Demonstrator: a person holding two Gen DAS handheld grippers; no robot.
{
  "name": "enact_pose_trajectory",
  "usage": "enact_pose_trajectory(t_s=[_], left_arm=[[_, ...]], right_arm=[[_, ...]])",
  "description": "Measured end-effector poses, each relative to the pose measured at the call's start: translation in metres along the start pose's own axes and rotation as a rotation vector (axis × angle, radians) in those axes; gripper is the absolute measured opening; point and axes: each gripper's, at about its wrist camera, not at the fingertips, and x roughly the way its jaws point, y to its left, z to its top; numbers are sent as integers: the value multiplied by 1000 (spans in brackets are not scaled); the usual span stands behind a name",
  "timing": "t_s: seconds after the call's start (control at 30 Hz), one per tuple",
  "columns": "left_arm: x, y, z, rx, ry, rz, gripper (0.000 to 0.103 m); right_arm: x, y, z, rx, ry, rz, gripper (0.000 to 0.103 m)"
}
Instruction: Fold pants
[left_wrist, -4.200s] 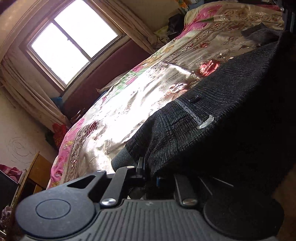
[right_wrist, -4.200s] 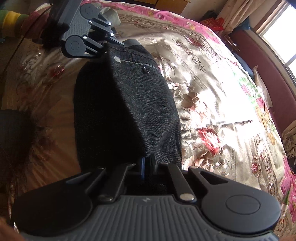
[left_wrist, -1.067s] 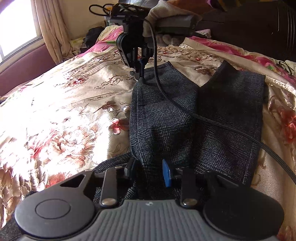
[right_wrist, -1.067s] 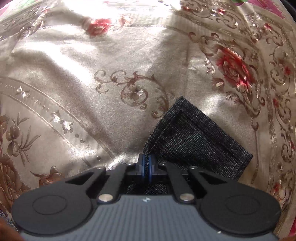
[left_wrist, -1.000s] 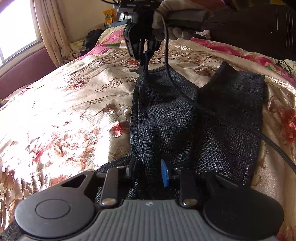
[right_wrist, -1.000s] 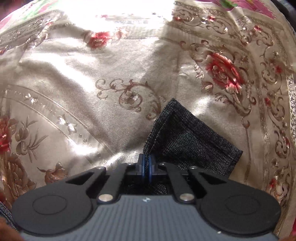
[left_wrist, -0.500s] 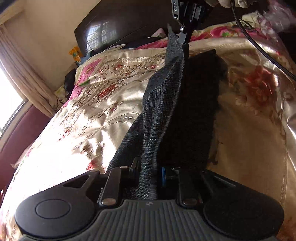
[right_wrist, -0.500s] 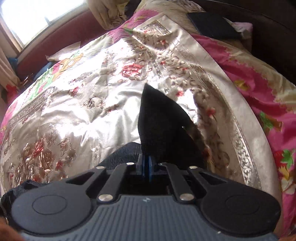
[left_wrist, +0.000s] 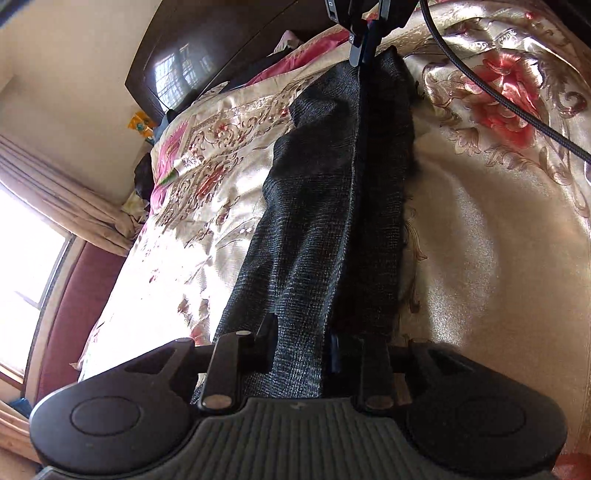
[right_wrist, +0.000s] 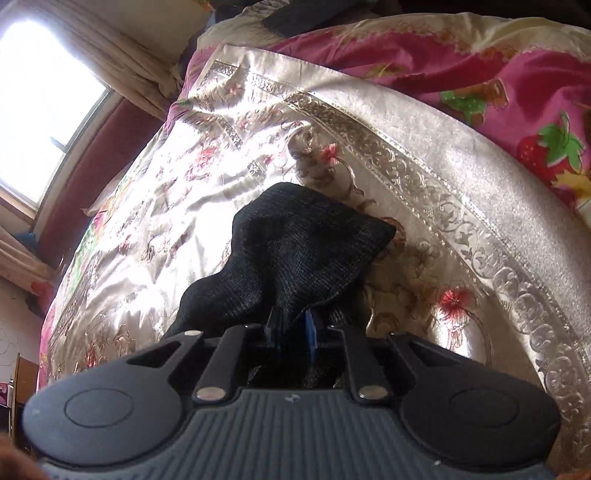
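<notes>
The dark grey checked pants (left_wrist: 314, 221) lie lengthwise on the floral satin bedspread (left_wrist: 480, 240), one leg folded over the other. A raised edge runs taut between my two grippers. My left gripper (left_wrist: 301, 341) holds the near end; its jaws are opening, with cloth still filling the gap between them. At the far end my right gripper (left_wrist: 364, 44) pinches the leg's hem. In the right wrist view, the right gripper (right_wrist: 291, 328) is opening slightly, with the bunched hem of the pants (right_wrist: 295, 251) still between its fingers.
A black cable (left_wrist: 498, 96) runs from the right gripper across the bedspread on the right. A dark headboard (left_wrist: 207, 48) stands beyond the pants. A pink strawberry quilt (right_wrist: 480, 74) lies past the bedspread's border (right_wrist: 406, 147). A window (right_wrist: 37, 92) with curtains is on the left.
Both grippers rolled and swept sideways with the cloth. The two legs lay spread side by side; now one lies over the other. The right gripper's hem rose off the bedspread.
</notes>
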Motion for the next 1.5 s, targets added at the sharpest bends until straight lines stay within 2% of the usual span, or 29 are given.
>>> enact_pose_trajectory(t_s=[0.03,0.13,0.23,0.27,0.3,0.4,0.43,0.47,0.5,0.53,0.57,0.63,0.7,0.8,0.83,0.87,0.93,1.0,1.07,1.17,1.23,1.27,1.3,1.4,1.47,1.5], left_arm=[[-1,2,1,-5,-1,-3,41],[-3,9,-1,-1,-6,5,38],[-4,15,-4,-13,-10,9,38],[-5,15,-5,-15,-11,12,38],[-6,16,-6,-24,-9,6,38],[-7,21,-10,-64,-7,-19,38],[-8,22,-10,-64,-9,-18,38],[-7,23,-10,-71,-8,-19,38],[-6,26,-10,-87,-4,-26,38],[-6,28,-9,-100,-1,-31,38],[-4,30,-8,-113,1,-30,38],[-4,34,-7,-131,5,-27,38],[-2,39,-6,-157,11,-32,38],[-1,42,-7,-170,19,-41,38],[-1,43,-7,-169,20,-42,38],[-1,44,-7,-169,20,-44,38],[-1,48,-8,-177,24,-46,38],[-1,57,-8,-188,25,-37,38],[-5,67,-9,-194,21,2,37],[-20,85,-12,-212,5,67,37],[-31,82,-16,-159,-13,126,37],[-34,74,-19,-109,-18,152,36],[-34,65,-21,-78,-14,153,35],[-28,26,-30,10,19,52,35],[-26,-1,-34,101,29,19,35],[-27,-10,-35,117,32,0,34]], right_arm=[[-6,4,0,-32,-27,-13,5],[-17,15,8,-72,-58,21,1],[-19,21,14,-106,-17,21,2],[-22,25,12,-144,-12,13,7],[-26,32,7,-233,-12,-20,8],[-30,65,-24,-709,44,-143,9],[-30,74,-39,-887,60,-168,18],[-30,80,-50,-1021,63,-184,31],[-28,85,-66,-1196,56,-213,38],[-25,87,-77,-1314,54,-232,43],[-19,88,-86,-1418,81,-236,43],[-8,89,-92,-1511,124,-242,40],[6,86,-96,-1597,116,-286,40],[28,79,-91,-1634,107,-351,39],[33,77,-85,-1619,107,-356,30],[36,79,-80,-1586,120,-351,13],[33,87,-68,-1516,114,-326,3],[23,99,-58,-1495,61,-307,2],[10,116,-49,-1481,-3,-290,2],[-26,143,-40,-1462,-162,-233,2],[-42,144,-51,-1510,-253,-224,2],[-42,138,-61,-1546,-263,-237,2],[-37,131,-68,-1567,-243,-252,2],[-1,91,-92,-1583,-37,-320,2],[13,74,-108,-1618,35,-360,4],[13,68,-115,-1644,44,-369,4]])
